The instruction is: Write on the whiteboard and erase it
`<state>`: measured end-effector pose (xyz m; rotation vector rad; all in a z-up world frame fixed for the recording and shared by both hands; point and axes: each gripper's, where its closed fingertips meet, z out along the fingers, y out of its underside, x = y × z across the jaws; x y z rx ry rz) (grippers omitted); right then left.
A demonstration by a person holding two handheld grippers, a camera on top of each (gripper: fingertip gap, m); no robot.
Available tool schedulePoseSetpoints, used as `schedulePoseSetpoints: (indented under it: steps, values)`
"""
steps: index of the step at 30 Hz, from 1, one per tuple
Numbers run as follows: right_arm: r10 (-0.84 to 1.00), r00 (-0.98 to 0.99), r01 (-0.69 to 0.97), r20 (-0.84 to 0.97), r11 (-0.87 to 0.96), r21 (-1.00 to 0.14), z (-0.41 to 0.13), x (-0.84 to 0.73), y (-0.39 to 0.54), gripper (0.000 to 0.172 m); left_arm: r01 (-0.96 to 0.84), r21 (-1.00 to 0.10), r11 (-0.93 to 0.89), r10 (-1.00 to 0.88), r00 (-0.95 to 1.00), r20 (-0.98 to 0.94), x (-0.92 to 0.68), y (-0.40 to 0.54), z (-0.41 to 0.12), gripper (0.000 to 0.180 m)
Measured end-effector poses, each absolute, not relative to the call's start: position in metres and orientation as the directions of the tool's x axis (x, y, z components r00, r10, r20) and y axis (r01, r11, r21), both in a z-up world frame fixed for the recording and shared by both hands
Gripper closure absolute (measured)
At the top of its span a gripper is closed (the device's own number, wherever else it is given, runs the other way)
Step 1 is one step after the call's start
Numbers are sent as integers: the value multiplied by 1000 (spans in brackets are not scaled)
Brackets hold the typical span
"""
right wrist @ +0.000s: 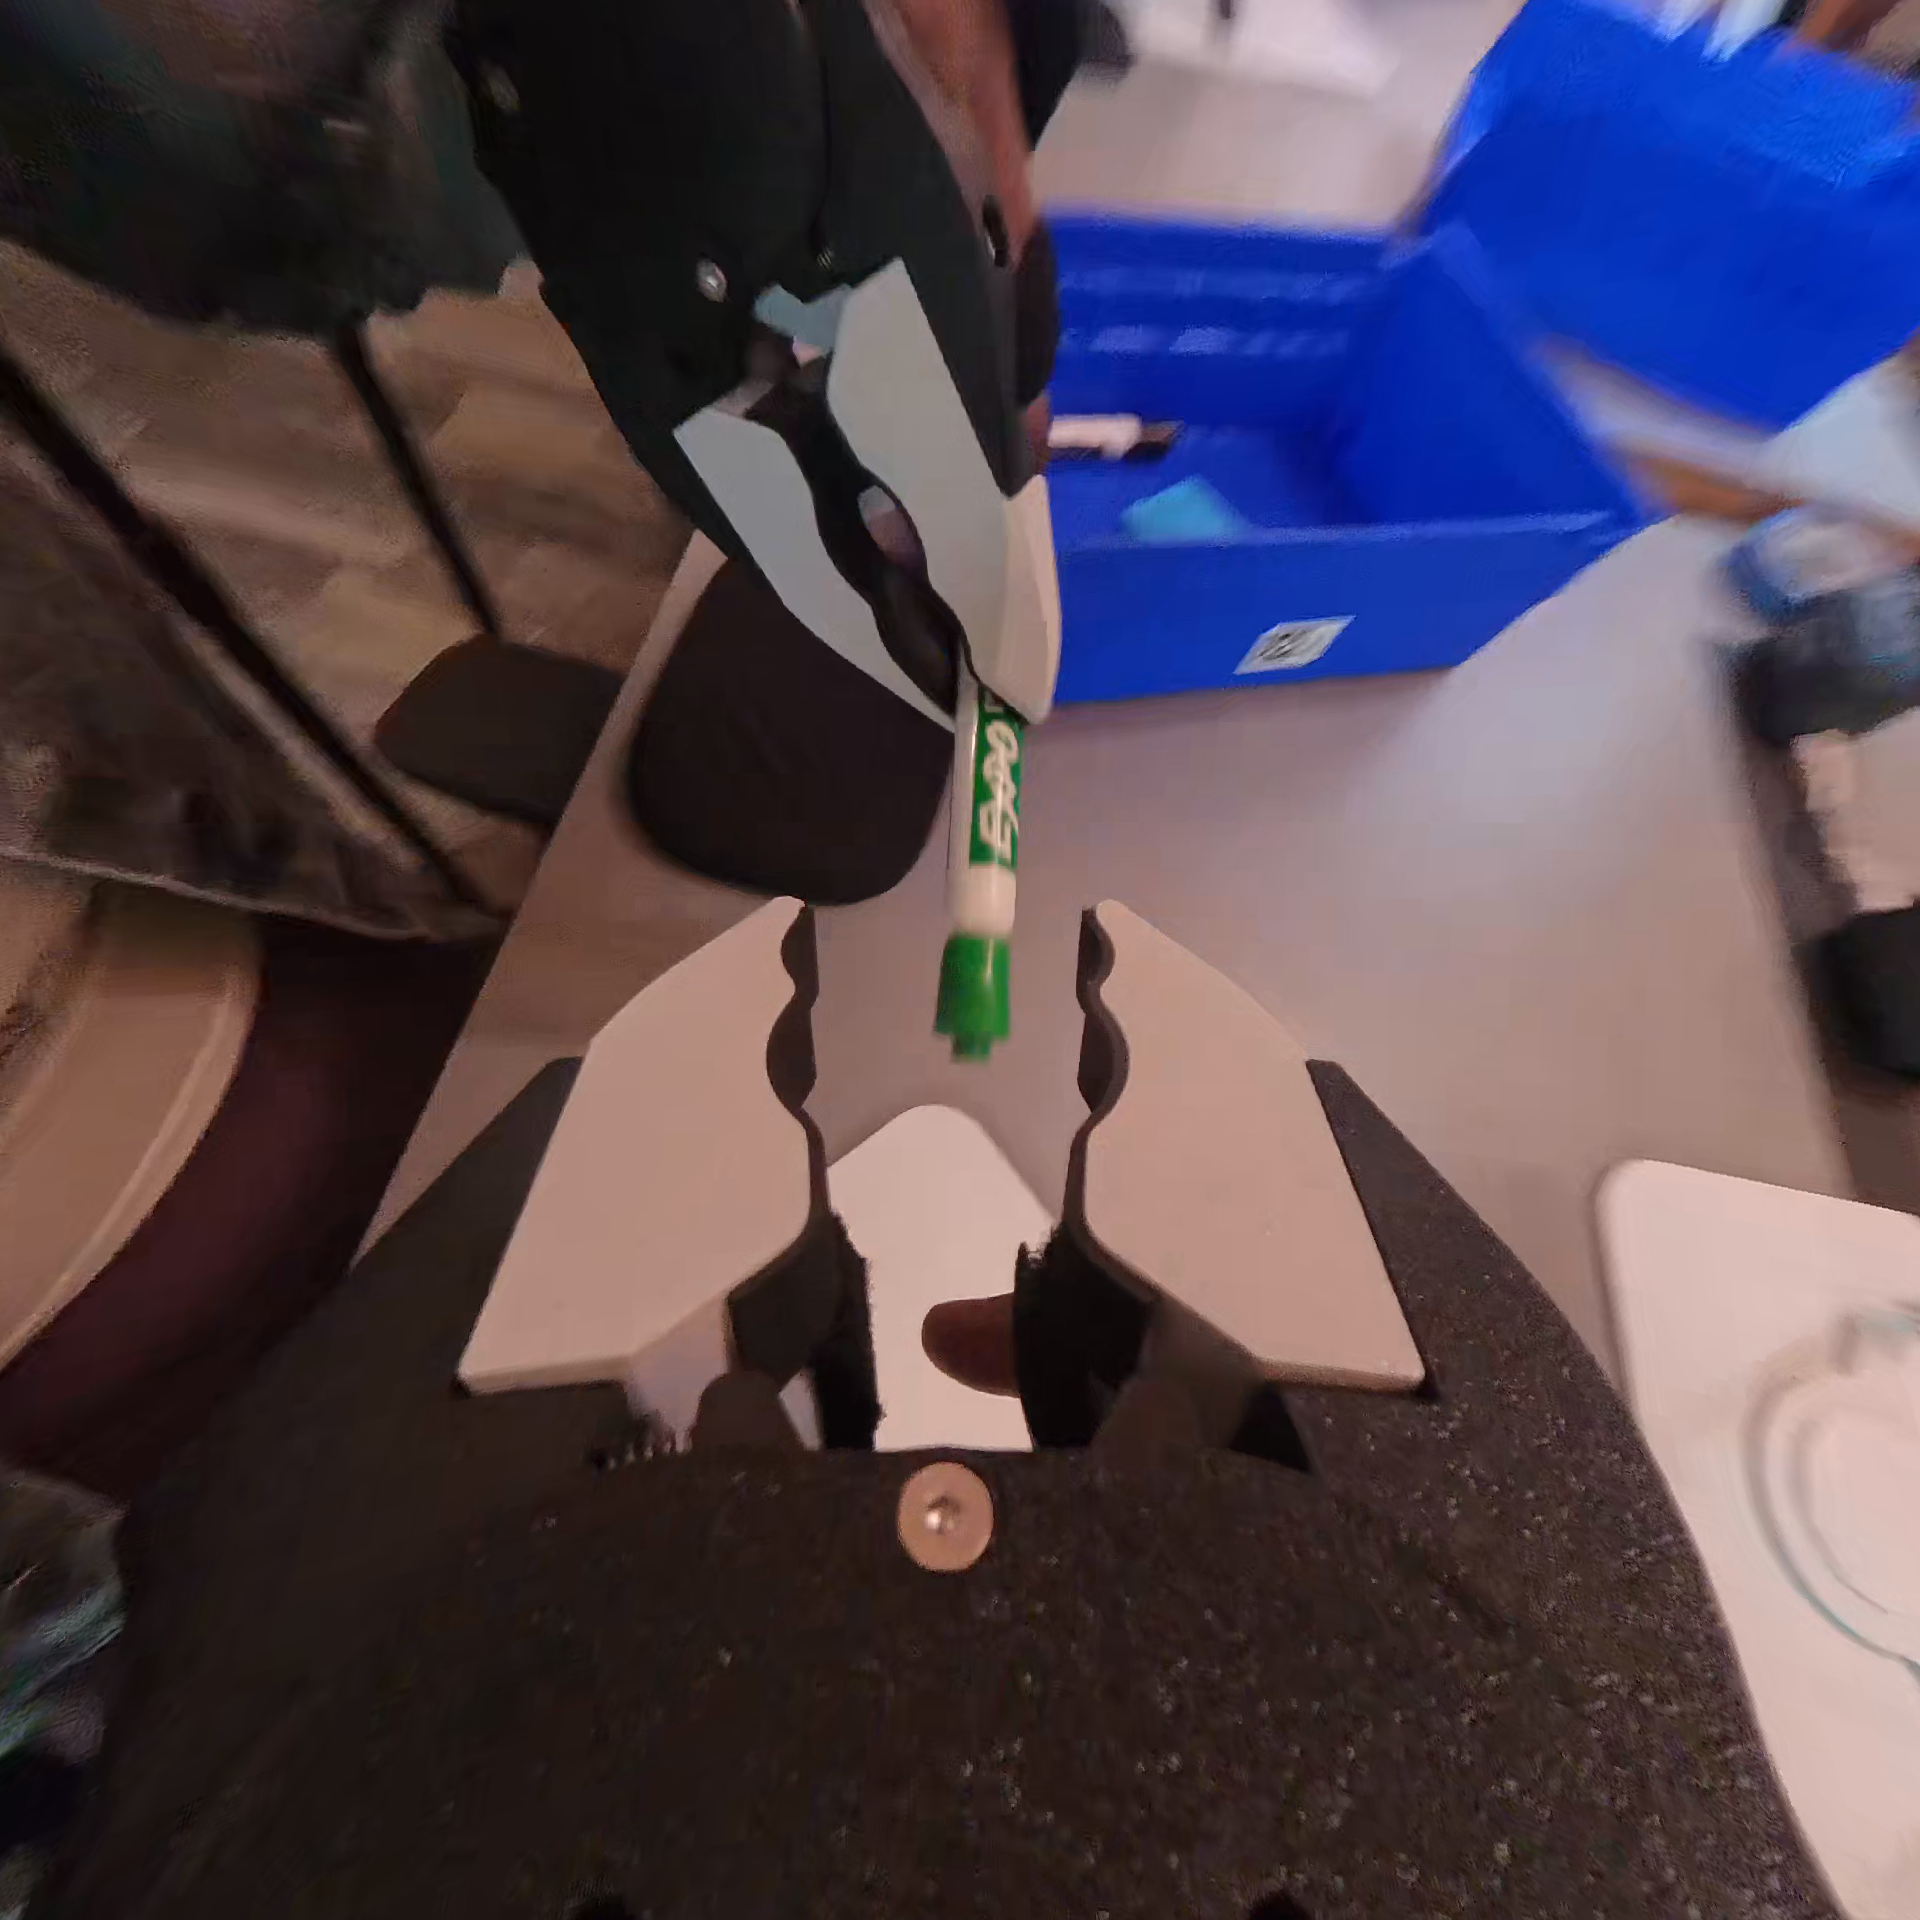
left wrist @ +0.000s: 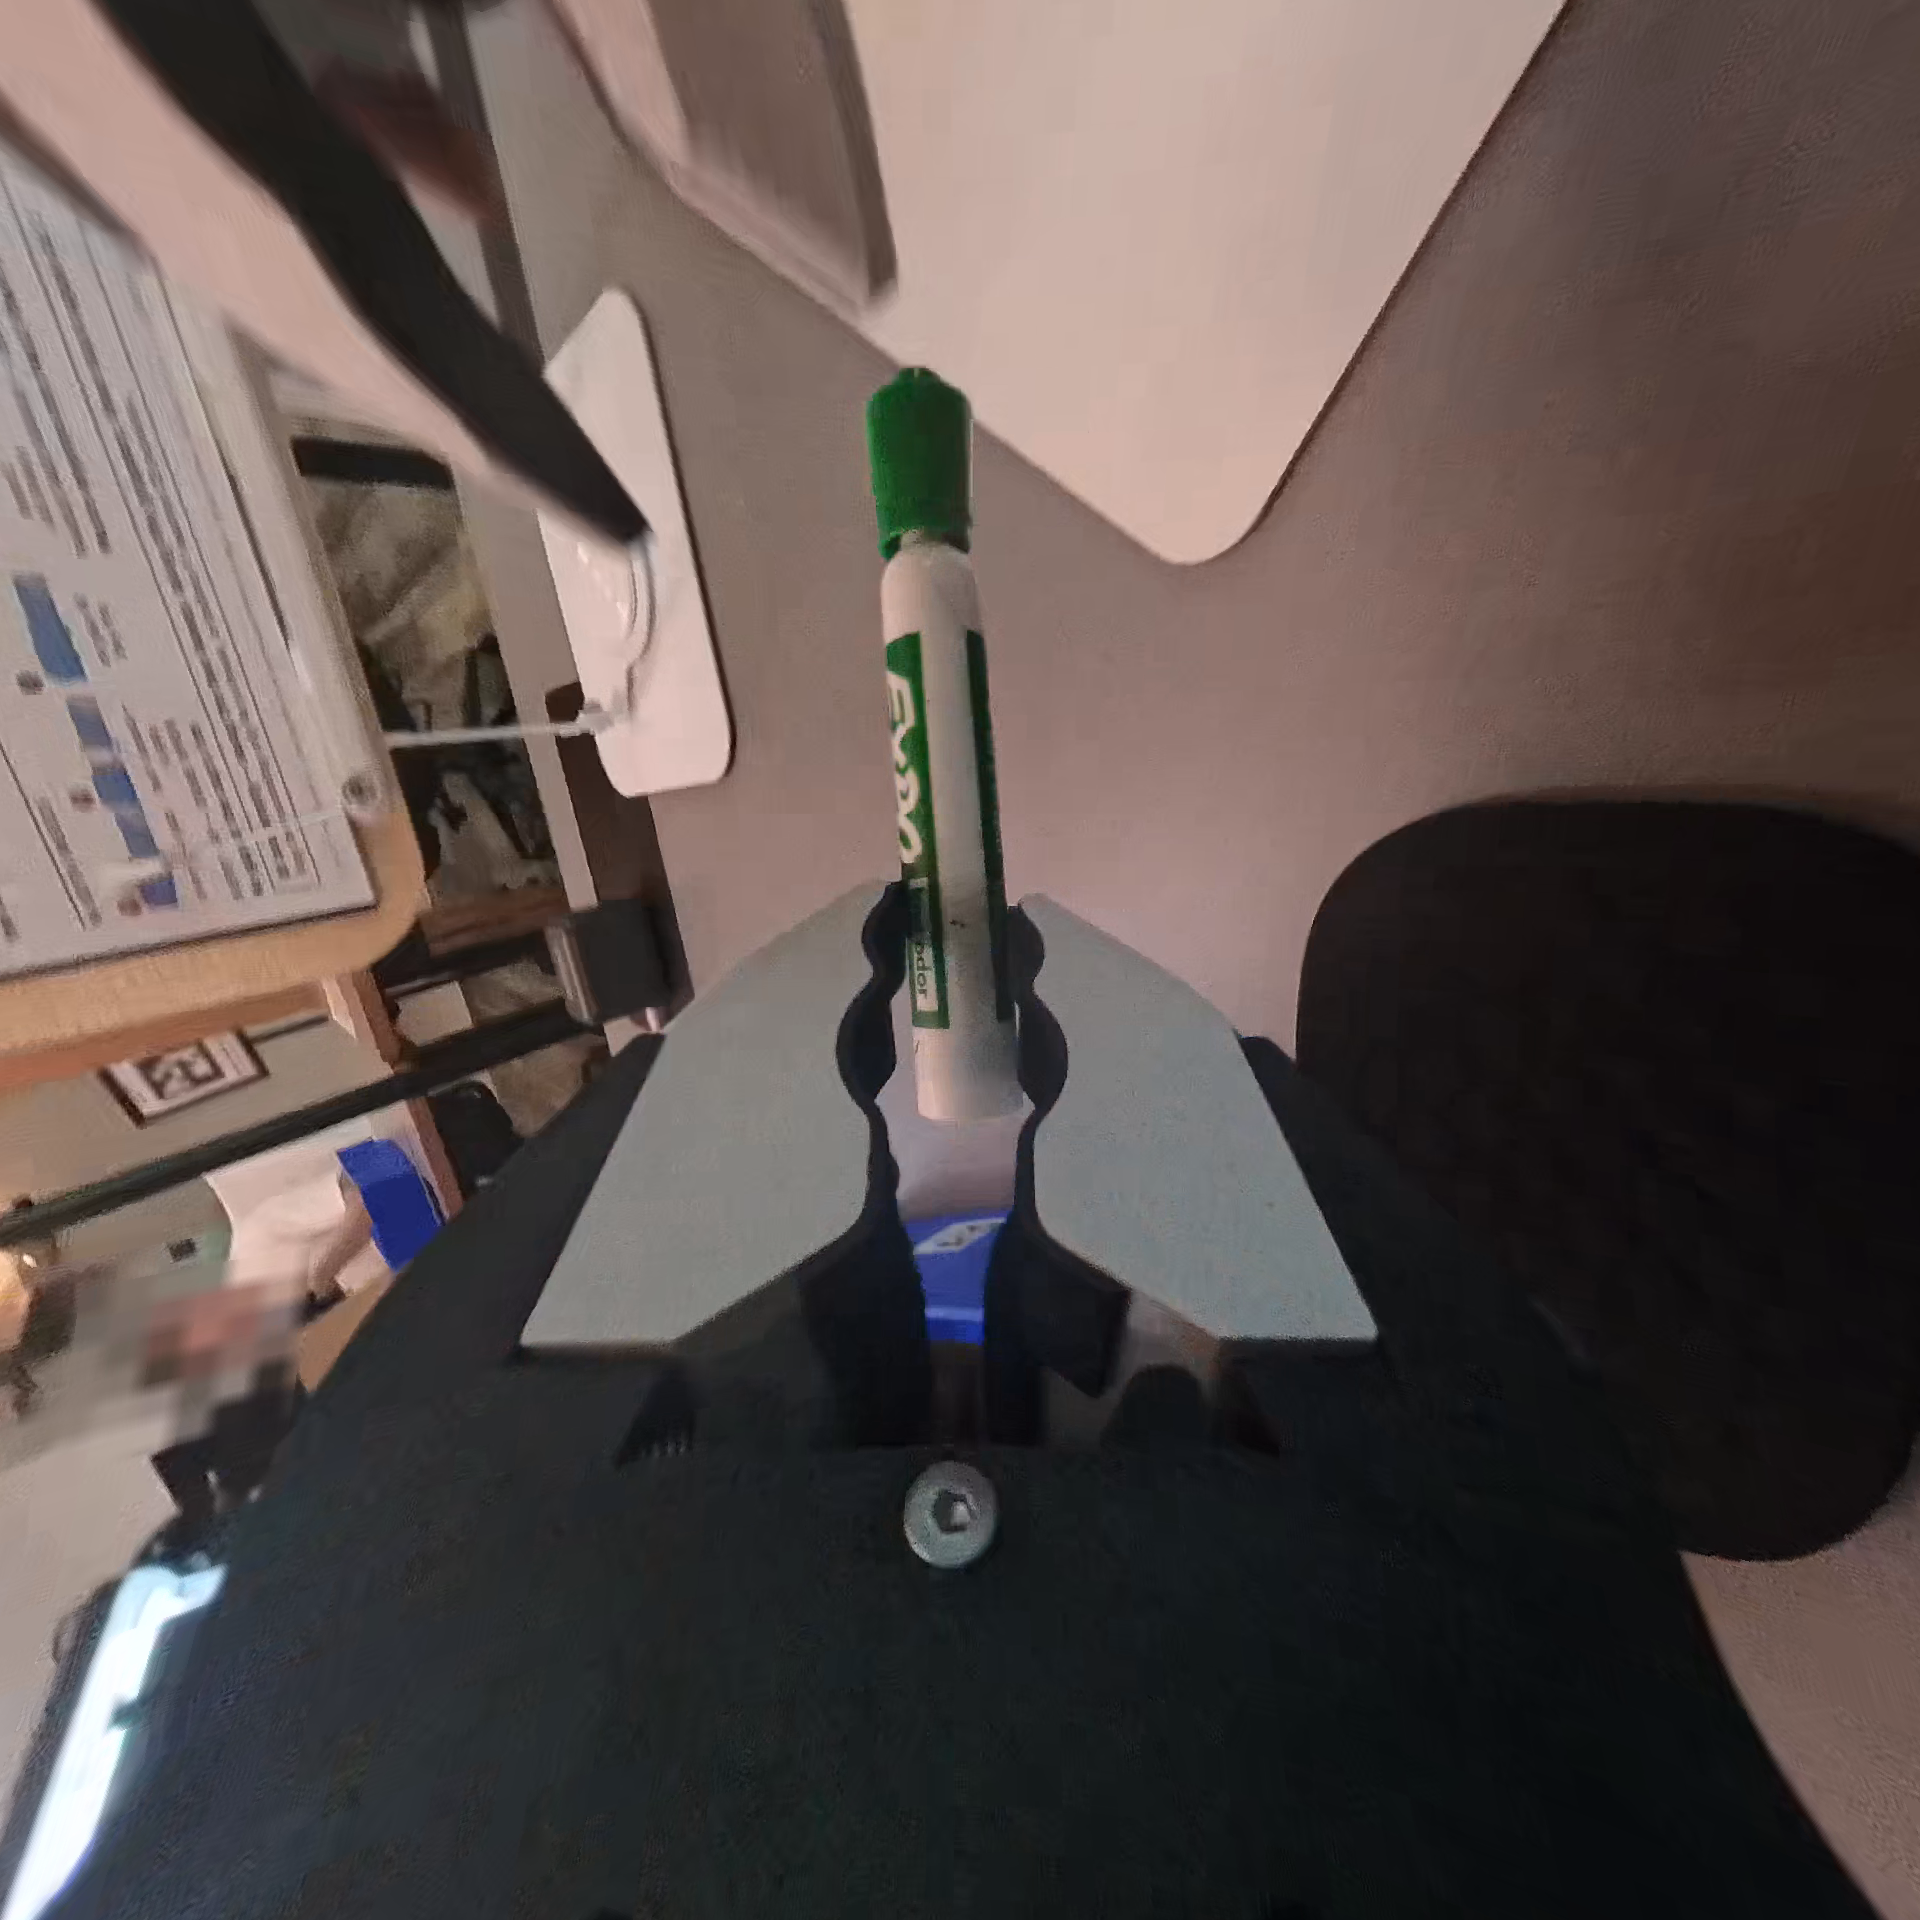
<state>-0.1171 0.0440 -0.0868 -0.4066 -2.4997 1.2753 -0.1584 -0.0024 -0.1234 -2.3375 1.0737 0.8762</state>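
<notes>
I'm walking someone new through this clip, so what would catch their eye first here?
First, the green marker, cap on, clamped in the left gripper. Its cap end hangs between the right gripper's open fingers, touching neither. Next, a blue bin on the table beyond and a black pad beside the marker.

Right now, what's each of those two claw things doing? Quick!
Left gripper: closed on the green marker, cap still on.
Right gripper: open, holding nothing; the marker's cap hangs between its fingers untouched.

Both the left gripper and the right gripper have a black grainy body, one silver hex screw in the middle, and pale grey fingers with black wavy pads.
</notes>
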Motion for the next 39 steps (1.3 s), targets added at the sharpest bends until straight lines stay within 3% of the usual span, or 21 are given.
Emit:
schedulePoseSetpoints:
  steps: [5,6,8,11,13,14,15,17,20,22,24,30,34,36,39]
  values:
    - [289,-955,254,-62,699,-668,-142,-117,19,138,-870,-84,-486,-618,410,-671,-127,20,-124,161]
    - [281,-957,257,-77,694,-673,-146,-115,17,150,-873,-74,-482,-633,405,-660,-125,18,-126,161]
    - [326,-942,279,-82,624,-730,-142,-119,18,152,-847,-150,-510,-553,456,-698,-128,22,-116,160]
    - [413,-902,275,-123,332,-902,-105,-131,31,152,-731,-493,-472,-86,595,-799,-149,31,-57,140]
    - [447,-873,246,-195,58,-967,-73,-138,48,153,-516,-820,-247,162,812,-560,-147,29,-32,130]
    - [443,-866,220,-230,-75,-973,-59,-139,56,153,-342,-934,-100,199,913,-356,-141,31,-30,129]
    - [433,-866,189,-251,-180,-965,-48,-138,62,153,-187,-982,10,175,968,-182,-134,37,-33,127]
    - [436,-863,120,-254,-311,-943,-34,-135,69,153,-48,-997,61,154,987,-38,-125,55,-55,125]
    - [443,-864,66,-239,-370,-926,-30,-126,66,152,-104,-995,-4,142,984,-104,-109,83,-78,127]
    - [457,-863,39,-215,-363,-931,-30,-120,62,152,-170,-985,-28,131,976,-173,-106,93,-83,137]
    - [506,-847,-12,-162,-323,-946,-33,-117,62,152,-209,-978,-15,60,976,-209,-96,98,-84,155]
    - [552,-833,-97,-7,-158,-983,-46,-105,60,152,-311,-943,-118,-30,950,-310,-96,88,-99,162]
    - [527,-843,-120,107,9,-993,-59,-97,53,151,-481,-836,-263,-143,877,-459,-94,76,-115,162]
    - [509,-852,-127,124,29,-992,-59,-94,49,146,-529,-803,-276,-179,849,-497,-92,74,-117,162]
    - [505,-852,-131,137,47,-990,-58,-92,49,153,-527,-808,-263,-191,850,-492,-90,74,-113,162]
